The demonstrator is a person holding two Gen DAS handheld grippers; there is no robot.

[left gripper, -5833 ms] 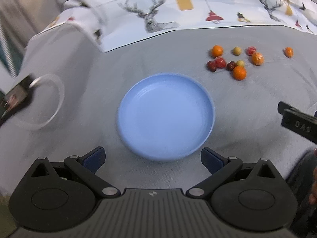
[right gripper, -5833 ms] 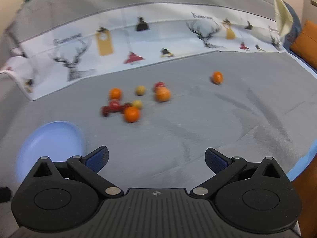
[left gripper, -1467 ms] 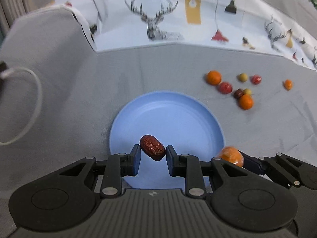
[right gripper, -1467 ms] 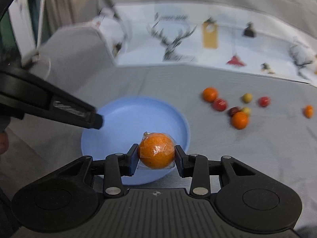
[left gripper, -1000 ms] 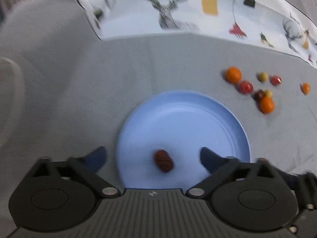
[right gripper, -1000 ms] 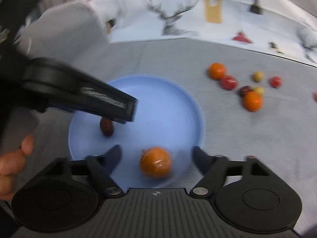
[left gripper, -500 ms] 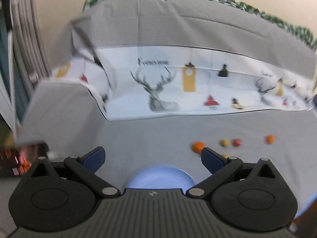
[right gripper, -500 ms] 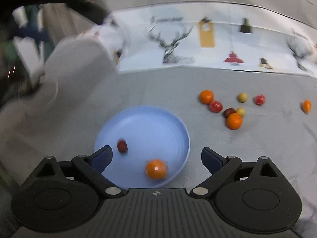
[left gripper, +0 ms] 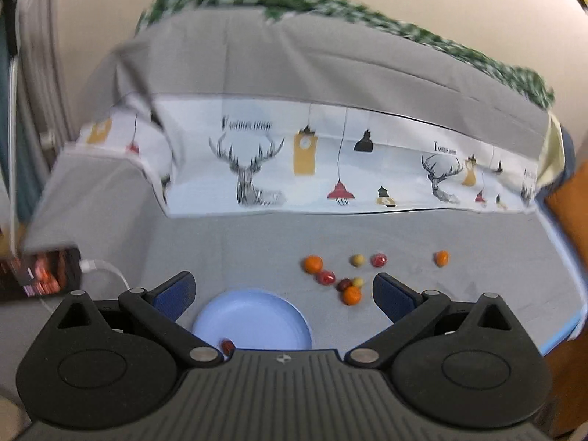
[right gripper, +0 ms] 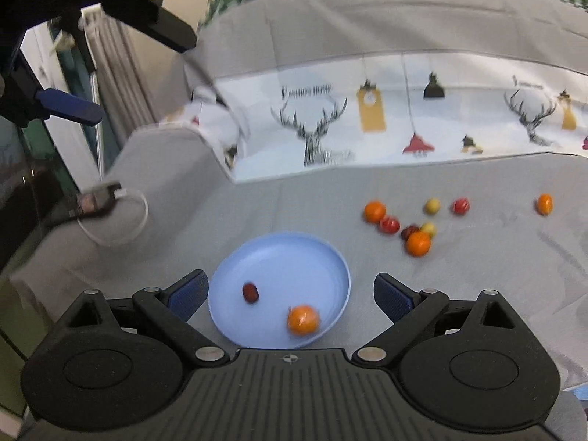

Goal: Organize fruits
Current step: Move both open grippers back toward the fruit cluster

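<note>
Both of your grippers have lifted away from the blue plate [right gripper: 279,257] since the drop, and each now hangs above the grey sofa seat [right gripper: 477,275] with jaws spread wide and empty: left gripper [left gripper: 283,294], right gripper [right gripper: 290,294]. Your wrapped orange [right gripper: 303,319] and the red date [right gripper: 250,292] lie apart in the plate's near half. Seven more fruits [right gripper: 418,243] sit scattered toward the seat's back right.

Blue plate [right gripper: 330,257] flat on grey sheet, holds dark red date [right gripper: 250,292] left-centre, wrapped orange [right gripper: 303,319] near front rim. Loose fruit cluster [right gripper: 411,224] right of plate, apart; lone orange fruit [right gripper: 544,204] far right.
</note>
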